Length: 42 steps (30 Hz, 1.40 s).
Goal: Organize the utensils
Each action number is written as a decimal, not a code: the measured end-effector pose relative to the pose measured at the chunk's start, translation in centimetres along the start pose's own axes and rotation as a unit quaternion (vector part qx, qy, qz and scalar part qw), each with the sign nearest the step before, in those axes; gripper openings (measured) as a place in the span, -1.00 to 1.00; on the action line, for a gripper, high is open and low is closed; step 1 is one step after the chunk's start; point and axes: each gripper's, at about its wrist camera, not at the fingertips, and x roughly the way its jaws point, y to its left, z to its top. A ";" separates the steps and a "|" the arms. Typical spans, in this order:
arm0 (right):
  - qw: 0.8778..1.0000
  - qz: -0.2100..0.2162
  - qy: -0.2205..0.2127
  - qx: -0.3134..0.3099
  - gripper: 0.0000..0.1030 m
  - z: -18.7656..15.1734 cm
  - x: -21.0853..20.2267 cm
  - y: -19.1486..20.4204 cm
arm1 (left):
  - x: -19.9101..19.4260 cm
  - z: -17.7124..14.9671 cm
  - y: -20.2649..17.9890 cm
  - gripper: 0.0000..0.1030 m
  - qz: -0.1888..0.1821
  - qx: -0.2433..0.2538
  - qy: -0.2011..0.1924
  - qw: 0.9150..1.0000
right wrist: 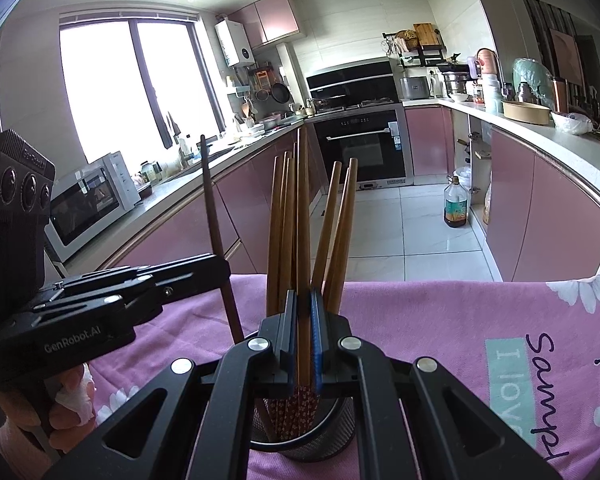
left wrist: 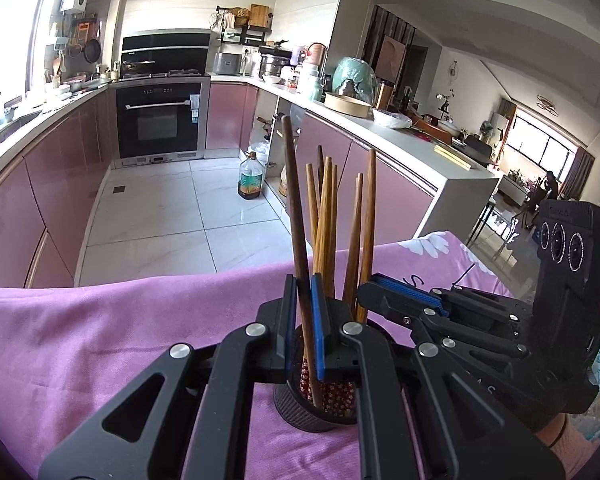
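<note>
A dark mesh cup stands on the pink cloth, crowded with brown wooden chopsticks whose patterned ends sit inside. The left gripper is clamped on 1 darker chopstick poking into the cup. The right gripper pinches another chopstick, its lower end in the cup.

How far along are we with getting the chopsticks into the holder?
Done: several wooden chopsticks already stand in the black mesh holder on the pink cloth. In hand: the left claw is shut on a darker chopstick with its tip inside the holder; the right claw is shut on another chopstick over it. Left: release both. No loose chopsticks show on the cloth.
</note>
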 end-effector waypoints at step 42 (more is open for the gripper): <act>0.986 -0.102 -0.097 -0.094 0.88 -7.5 -8.7 5.1 | -11.7 -11.8 3.4 0.89 0.189 -0.018 -0.153 0.970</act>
